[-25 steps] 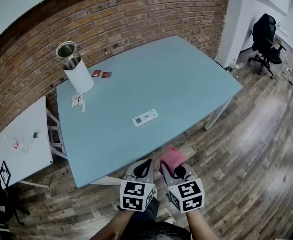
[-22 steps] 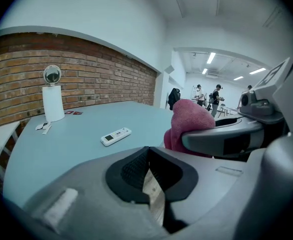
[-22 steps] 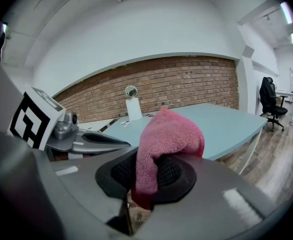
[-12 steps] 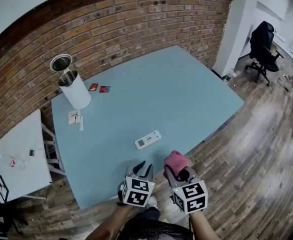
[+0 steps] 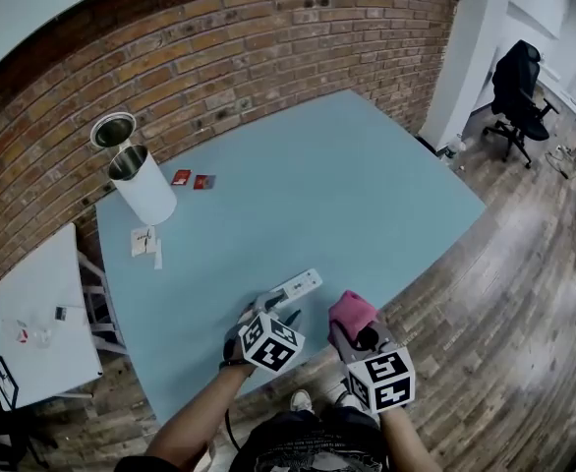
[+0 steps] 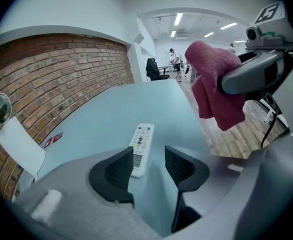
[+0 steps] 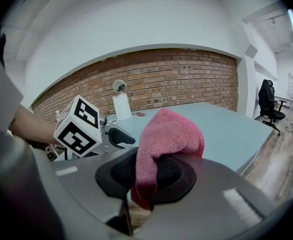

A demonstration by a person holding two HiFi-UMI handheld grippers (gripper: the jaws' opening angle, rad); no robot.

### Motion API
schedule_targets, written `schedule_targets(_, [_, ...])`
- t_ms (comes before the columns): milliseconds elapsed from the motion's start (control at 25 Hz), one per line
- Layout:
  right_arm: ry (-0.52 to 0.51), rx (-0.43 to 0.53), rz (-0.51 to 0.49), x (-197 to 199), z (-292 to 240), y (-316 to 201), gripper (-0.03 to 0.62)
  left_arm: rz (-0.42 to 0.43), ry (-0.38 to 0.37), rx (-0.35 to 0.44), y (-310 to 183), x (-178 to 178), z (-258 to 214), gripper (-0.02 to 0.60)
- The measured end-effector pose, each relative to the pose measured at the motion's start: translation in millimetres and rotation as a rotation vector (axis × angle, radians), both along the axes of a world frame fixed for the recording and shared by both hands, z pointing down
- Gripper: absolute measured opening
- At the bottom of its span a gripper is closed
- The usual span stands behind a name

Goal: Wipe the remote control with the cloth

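A white remote control (image 5: pixel 298 285) (image 6: pixel 141 142) lies on the light blue table (image 5: pixel 298 195) close to its front edge. My left gripper (image 5: pixel 273 308) (image 6: pixel 149 166) hangs over the remote's near end. Its jaws have just been opening and stand apart, and the remote's near end shows in the gap without being pressed. A pink cloth (image 5: pixel 351 313) (image 7: pixel 166 139) (image 6: pixel 214 84) is clamped in my right gripper (image 5: pixel 359 330) (image 7: pixel 146 173), which is shut on it just off the table's front edge, to the right of the remote.
A white cylindrical bin (image 5: pixel 143 183) with a round mirror-like lid (image 5: pixel 112 130) stands at the table's far left, with two red cards (image 5: pixel 192 179) and a small paper (image 5: pixel 144 240) near it. A small white side table (image 5: pixel 32 313) is at the left. An office chair (image 5: pixel 519 87) stands far right.
My left gripper has moved forward onto the table to the remote's near end, rolled, and its jaws have opened. The right gripper with the cloth has shifted forward a little.
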State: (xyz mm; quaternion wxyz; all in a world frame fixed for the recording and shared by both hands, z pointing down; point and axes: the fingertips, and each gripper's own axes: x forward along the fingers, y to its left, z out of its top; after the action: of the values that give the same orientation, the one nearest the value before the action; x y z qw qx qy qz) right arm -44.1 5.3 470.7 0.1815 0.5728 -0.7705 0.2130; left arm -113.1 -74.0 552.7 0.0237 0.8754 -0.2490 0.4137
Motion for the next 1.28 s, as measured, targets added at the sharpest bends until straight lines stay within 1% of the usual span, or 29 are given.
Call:
schedule_targets(120, [-0.009, -0.007, 0.003, 9, 5, -12, 0.063, 0.033, -0.043, -0.018, -16, 6, 8, 0.210])
schedule_targets(160, [-0.013, -0.010, 0.000, 11, 8, -16, 0.063, 0.048, -0.061, -0.028, -20, 7, 12, 0.245])
schedule_targets(200, [-0.016, -0.014, -0.006, 13, 10, -20, 0.063, 0.064, -0.081, -0.038, -23, 9, 16, 0.252])
schedule_targets(400, [-0.025, -0.016, -0.058, 26, 15, -49, 0.063, 0.145, -0.185, -0.064, -37, 19, 34, 0.255])
schedule_targets(480, [-0.028, -0.017, -0.080, 34, 15, -64, 0.063, 0.187, -0.230, -0.106, -39, 25, 41, 0.324])
schedule_targets(560, [-0.034, -0.018, -0.100, 42, 15, -76, 0.063, 0.216, -0.270, -0.150, -39, 29, 49, 0.324])
schedule_targets(720, [-0.041, -0.024, -0.138, 58, 16, -97, 0.063, 0.225, -0.326, -0.247, -42, 30, 62, 0.322])
schedule_targets(800, [-0.048, -0.032, -0.151, 66, 20, -104, 0.063, 0.230, -0.329, -0.308, -41, 31, 65, 0.324])
schedule_targets(880, [-0.053, -0.040, -0.165, 72, 25, -111, 0.063, 0.239, -0.314, -0.358, -40, 32, 68, 0.310])
schedule_targets(960, [-0.059, -0.046, -0.183, 75, 28, -117, 0.063, 0.241, -0.312, -0.379, -39, 32, 68, 0.311])
schedule_targets(1000, [-0.063, -0.047, -0.194, 75, 29, -119, 0.063, 0.238, -0.324, -0.384, -38, 31, 68, 0.308])
schedule_targets(1160, [-0.080, -0.045, -0.233, 76, 31, -133, 0.063, 0.240, -0.413, -0.411, -32, 31, 67, 0.241])
schedule_targets(1280, [-0.104, -0.040, -0.258, 75, 33, -141, 0.063, 0.236, -0.427, -0.431, -33, 31, 67, 0.236])
